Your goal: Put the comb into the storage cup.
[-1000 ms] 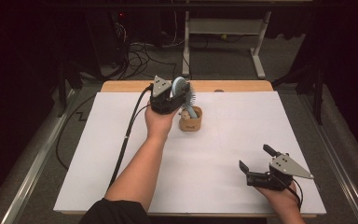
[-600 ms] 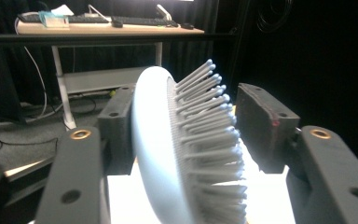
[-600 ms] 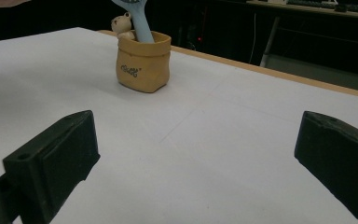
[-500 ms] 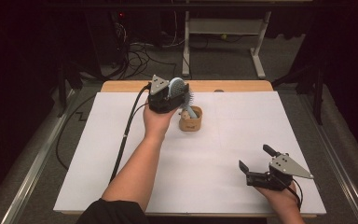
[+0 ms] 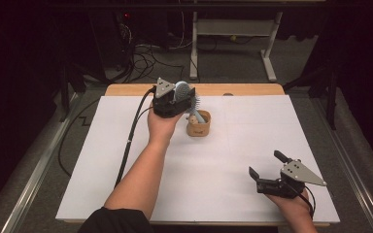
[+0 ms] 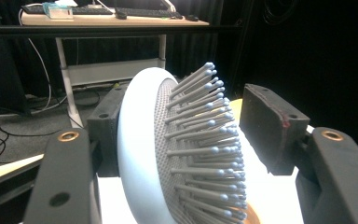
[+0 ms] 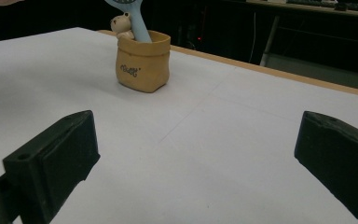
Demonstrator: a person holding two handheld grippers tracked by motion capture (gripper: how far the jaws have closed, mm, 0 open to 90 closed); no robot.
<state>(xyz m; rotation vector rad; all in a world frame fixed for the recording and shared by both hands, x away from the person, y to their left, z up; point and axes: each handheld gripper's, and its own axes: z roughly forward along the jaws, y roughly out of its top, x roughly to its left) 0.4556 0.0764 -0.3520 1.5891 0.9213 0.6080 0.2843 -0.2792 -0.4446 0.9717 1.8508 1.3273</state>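
A pale blue hairbrush [image 5: 183, 89] stands handle-down in a small tan pot [image 5: 199, 127] at the back middle of the white table sheet [image 5: 126, 145]. My left gripper [image 5: 180, 99] is at the brush head [image 6: 144, 154], one jaw on each side of it. Its jaws have just been opening. The brush's back lies by the left pad, and a gap shows between the bristles [image 6: 205, 140] and the right pad. My right gripper [image 5: 266, 164] rests open near the front right with nothing between its jaws [image 7: 196, 154]. Its view shows the pot [image 7: 143, 65] ahead, holding the brush handle [image 7: 137, 23].
A small bear figure [image 7: 120, 25] sits at the pot's rim beside the handle. The wooden table edge [image 5: 252, 89] runs behind the sheet. Behind it are desk legs [image 5: 267, 53] and cables [image 5: 141, 53] on the floor. The left gripper's cable [image 5: 128, 141] trails over the sheet's left side.
The left gripper's jaws have spread apart around the brush head, which stays standing in the pot. Both hands have kept their places.
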